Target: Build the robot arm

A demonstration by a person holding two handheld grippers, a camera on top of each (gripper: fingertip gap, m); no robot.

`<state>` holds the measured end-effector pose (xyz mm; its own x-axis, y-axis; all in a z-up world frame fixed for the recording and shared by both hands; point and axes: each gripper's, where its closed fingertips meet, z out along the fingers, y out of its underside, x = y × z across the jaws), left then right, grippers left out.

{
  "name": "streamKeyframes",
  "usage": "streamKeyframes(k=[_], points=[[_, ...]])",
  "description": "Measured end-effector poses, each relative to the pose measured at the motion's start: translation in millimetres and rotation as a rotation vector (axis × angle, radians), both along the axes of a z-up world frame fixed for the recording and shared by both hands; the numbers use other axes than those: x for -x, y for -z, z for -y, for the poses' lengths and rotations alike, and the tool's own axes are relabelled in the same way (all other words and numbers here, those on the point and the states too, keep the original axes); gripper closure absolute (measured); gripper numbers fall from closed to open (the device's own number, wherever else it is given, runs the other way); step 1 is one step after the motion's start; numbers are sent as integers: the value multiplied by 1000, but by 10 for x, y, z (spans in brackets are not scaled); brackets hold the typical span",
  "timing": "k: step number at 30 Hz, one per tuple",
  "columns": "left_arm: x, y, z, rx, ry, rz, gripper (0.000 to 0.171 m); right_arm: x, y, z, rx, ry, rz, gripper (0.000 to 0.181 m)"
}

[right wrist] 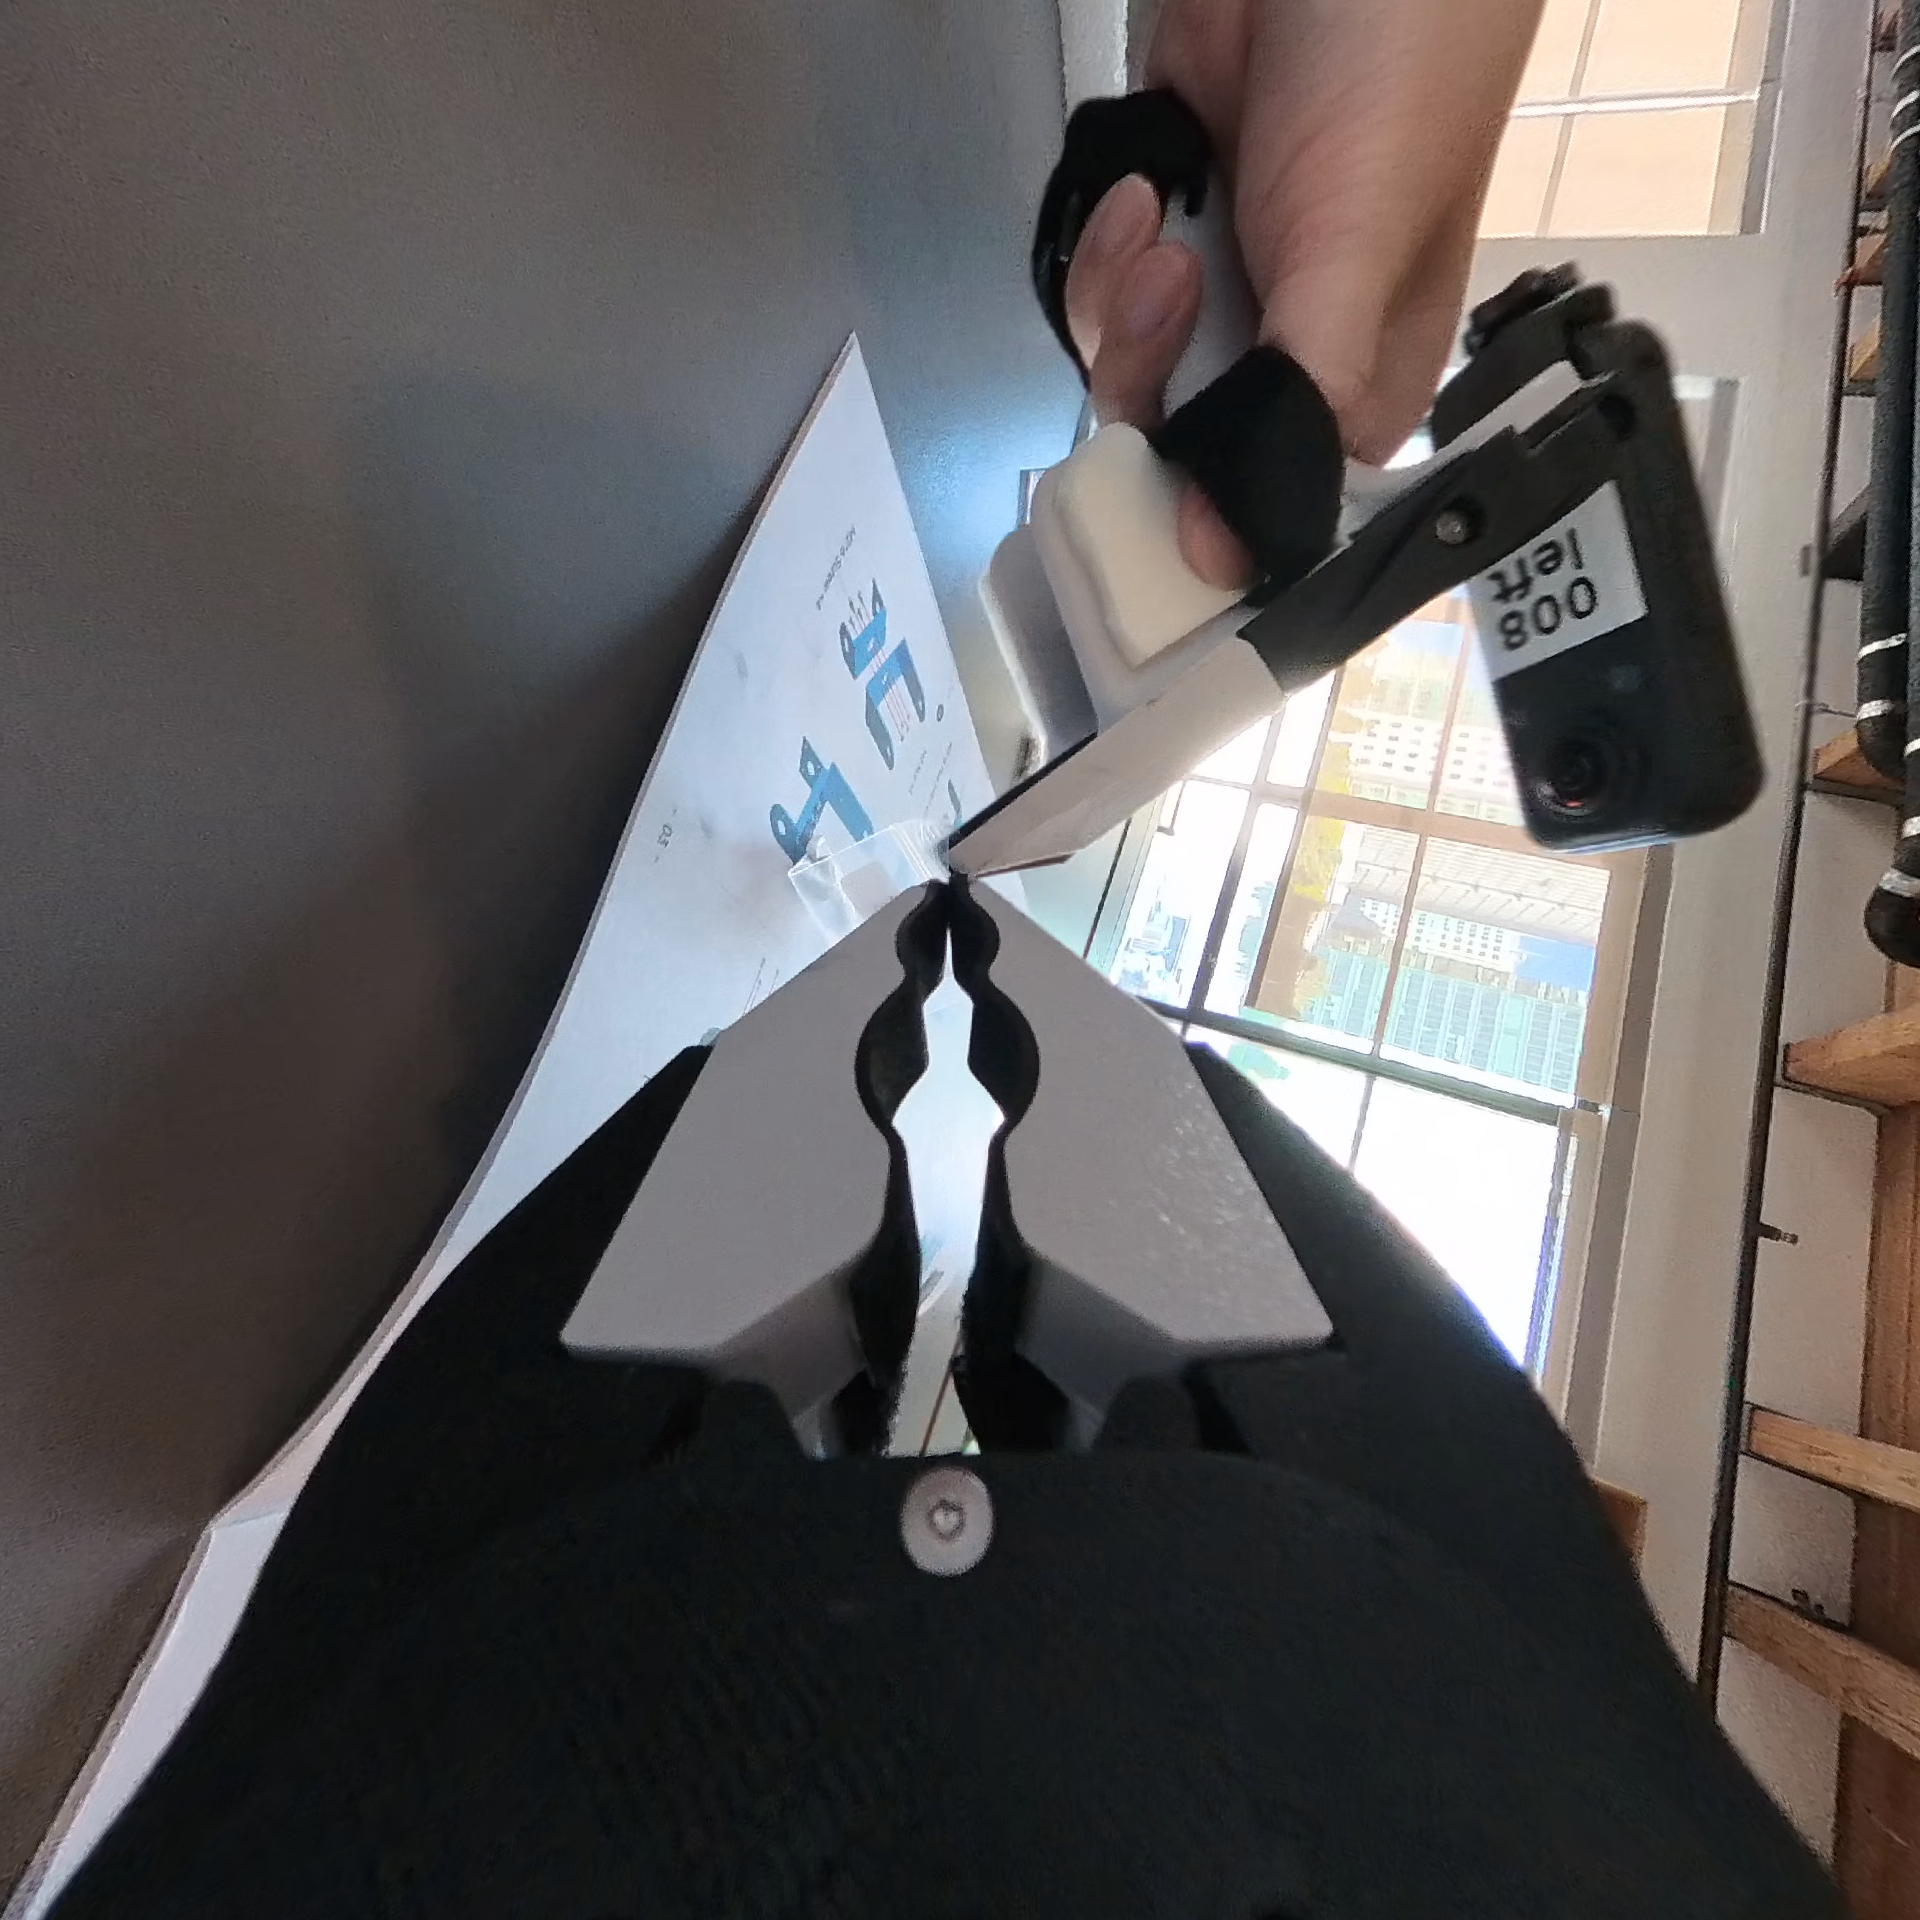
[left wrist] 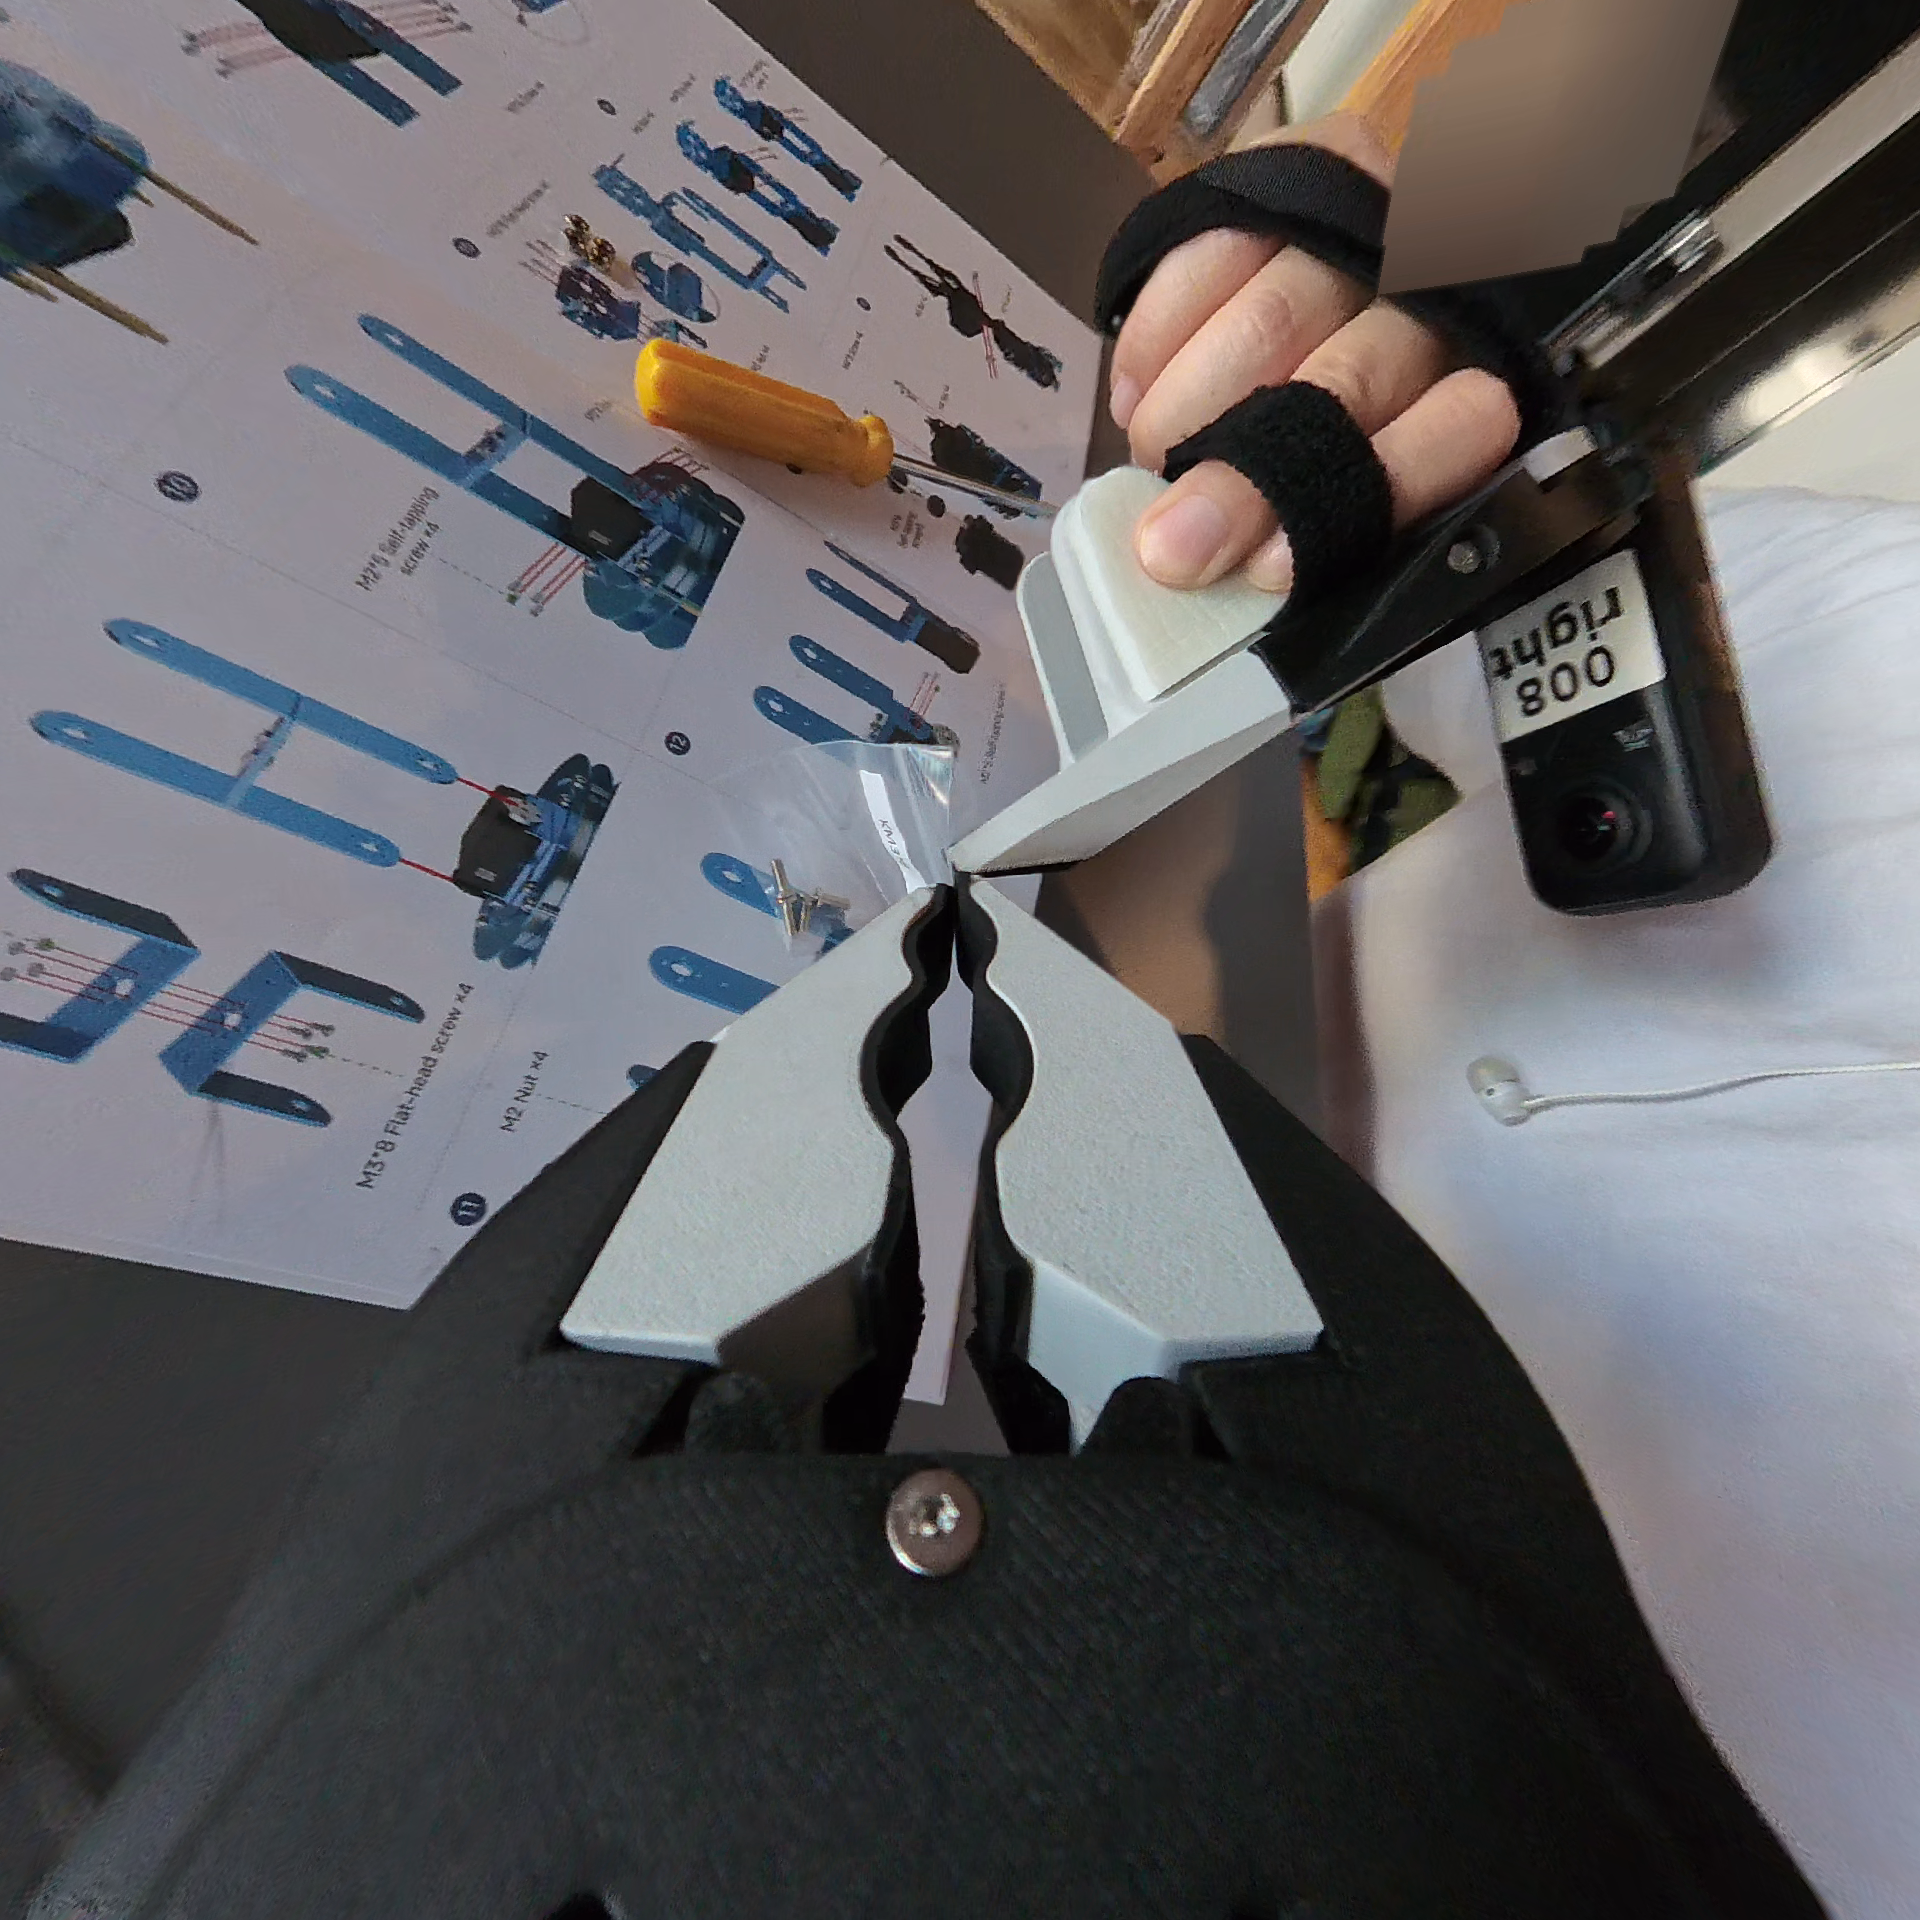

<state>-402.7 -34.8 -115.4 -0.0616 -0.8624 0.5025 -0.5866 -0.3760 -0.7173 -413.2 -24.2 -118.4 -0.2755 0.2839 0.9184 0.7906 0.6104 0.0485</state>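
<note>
A small clear plastic bag holds several small silver screws and hangs just above a printed instruction sheet. My left gripper is shut, its tips pinching the bag's edge. My right gripper comes in from the upper right, held by a hand with black straps, and is shut on the same edge, tip to tip with the left. In the right wrist view, my right gripper pinches the bag, and my left gripper meets it from the upper right.
A yellow-handled screwdriver lies on the sheet beyond the bag, with small brass parts farther off. The sheet lies on a dark table. A white earphone rests on white cloth at right. A window and wooden shelves stand behind. Less than 4 cm separates the two grippers' tips.
</note>
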Motion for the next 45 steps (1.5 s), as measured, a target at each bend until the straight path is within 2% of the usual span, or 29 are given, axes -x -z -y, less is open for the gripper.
streamKeyframes(k=[5,8,10,17,26,35,38,40,43,45], points=[[-44,-37,-159,-226,-111,-19,171,-64,18,-78,72,114,-22,181],[-82,-12,-215,-327,-140,-53,171,-90,43,-104,178,192,-66,181],[-101,8,-242,-386,-154,-66,171,-107,68,-130,187,227,-59,181],[-150,11,-294,-517,-218,-82,171,-135,82,-150,295,361,-103,181],[-148,147,-345,-669,-245,-150,171,-129,262,-79,387,425,-81,181],[-123,-11,-346,-573,-274,-72,171,-200,151,-211,360,457,-123,181],[-137,-47,-312,-585,-264,-52,171,-197,87,-239,317,428,-143,181],[-147,-59,-283,-570,-260,-40,171,-199,80,-253,309,429,-153,167],[-139,-77,-289,-529,-268,-21,171,-191,77,-255,279,405,-133,163],[-131,-127,-277,-451,-269,17,171,-194,24,-275,179,355,-94,164]])
